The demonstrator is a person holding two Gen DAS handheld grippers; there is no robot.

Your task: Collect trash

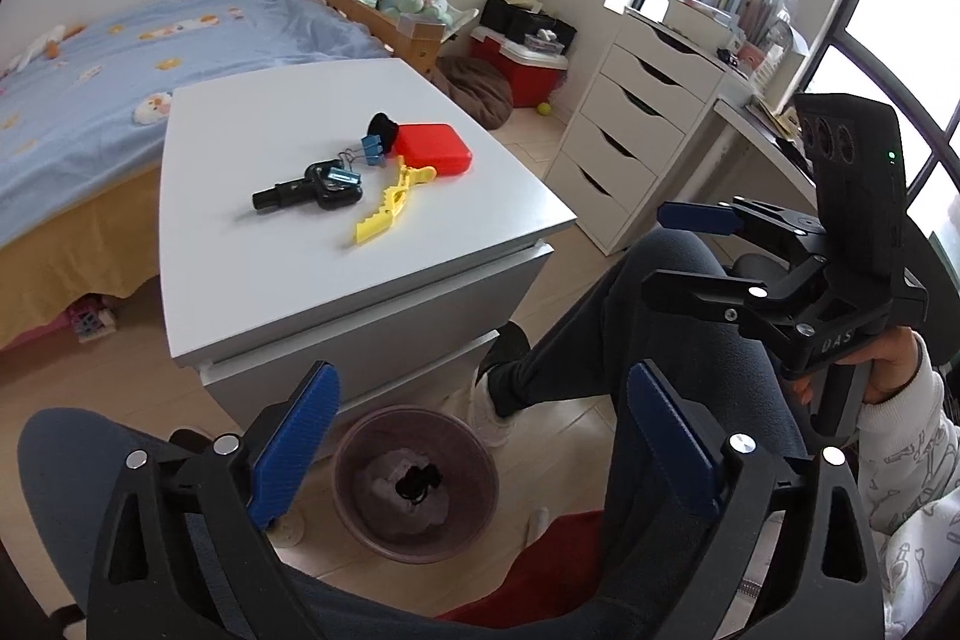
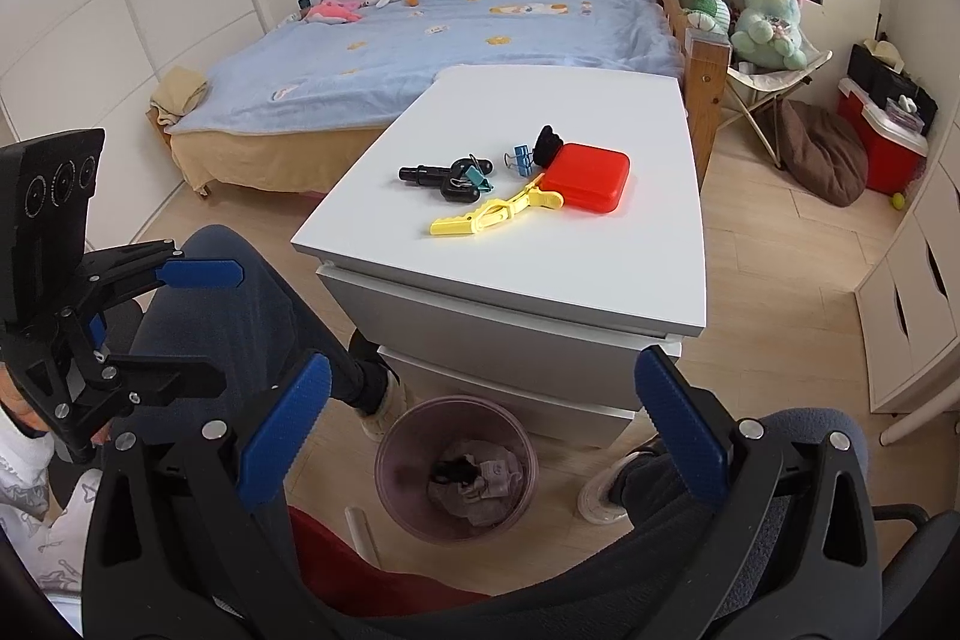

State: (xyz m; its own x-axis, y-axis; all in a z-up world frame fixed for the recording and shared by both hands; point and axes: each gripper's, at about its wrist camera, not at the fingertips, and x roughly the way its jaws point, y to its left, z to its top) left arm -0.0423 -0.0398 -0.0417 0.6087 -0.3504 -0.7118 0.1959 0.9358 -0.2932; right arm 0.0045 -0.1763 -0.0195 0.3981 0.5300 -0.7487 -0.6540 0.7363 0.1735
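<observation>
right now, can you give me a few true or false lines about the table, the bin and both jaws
1. The red flat plastic case lies on the white table. True.
2. The round purple waste bin is empty. False: crumpled paper and something dark lie in it.
3. The left gripper holds the yellow toothed plastic clip. False: its jaws stand open and empty; the clip lies on the table.
4. The right gripper has open jaws. True.
5. The bin stands on the floor by the table. True.
</observation>
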